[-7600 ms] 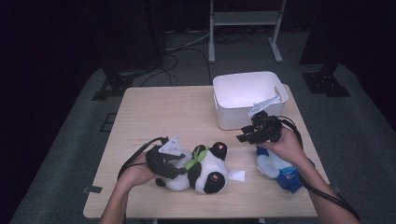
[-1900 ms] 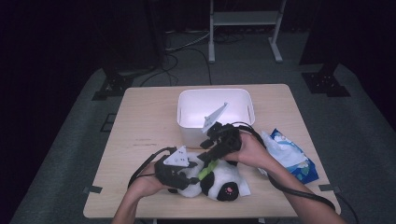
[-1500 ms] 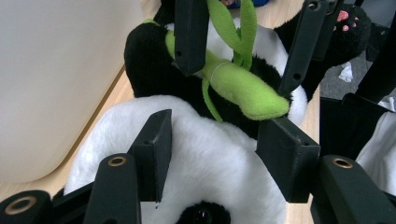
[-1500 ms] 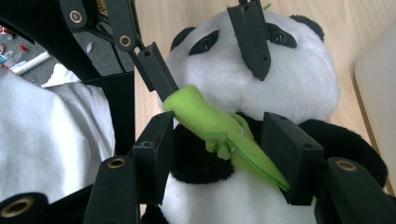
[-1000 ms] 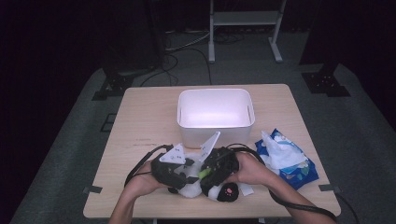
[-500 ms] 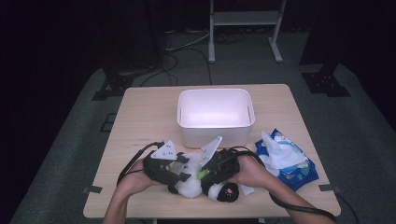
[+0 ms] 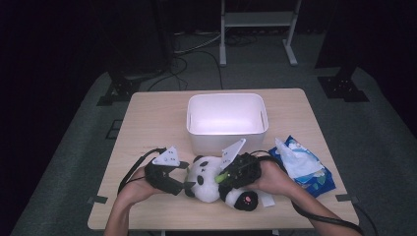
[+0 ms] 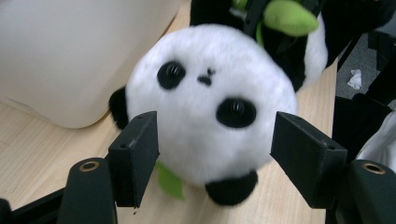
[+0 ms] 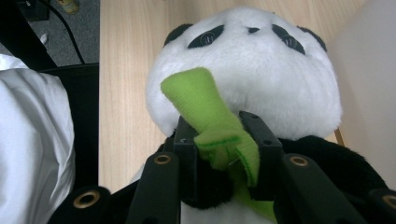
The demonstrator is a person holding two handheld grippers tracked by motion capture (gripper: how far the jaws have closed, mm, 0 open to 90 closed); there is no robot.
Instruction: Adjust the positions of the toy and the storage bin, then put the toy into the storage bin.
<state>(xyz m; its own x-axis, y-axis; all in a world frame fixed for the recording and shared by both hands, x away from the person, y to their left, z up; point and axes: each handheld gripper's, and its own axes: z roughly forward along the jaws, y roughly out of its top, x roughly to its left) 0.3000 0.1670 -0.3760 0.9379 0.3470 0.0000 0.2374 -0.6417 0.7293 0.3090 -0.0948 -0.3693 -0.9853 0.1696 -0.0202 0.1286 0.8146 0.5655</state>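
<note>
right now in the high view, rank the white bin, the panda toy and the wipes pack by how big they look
1. white bin, clearly the largest.
2. panda toy and wipes pack look about alike; the grippers cover part of the panda, so I won't rank those two.

Plush panda (image 7: 209,178) on the table (image 7: 147,123) between left claw (image 7: 186,178) and right claw (image 7: 225,176), before white bin (image 7: 227,118).

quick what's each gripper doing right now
Left gripper: open, jaws just opening, either side of the black-and-white plush panda's head.
Right gripper: just closed on the panda's green felt leaf.
</note>
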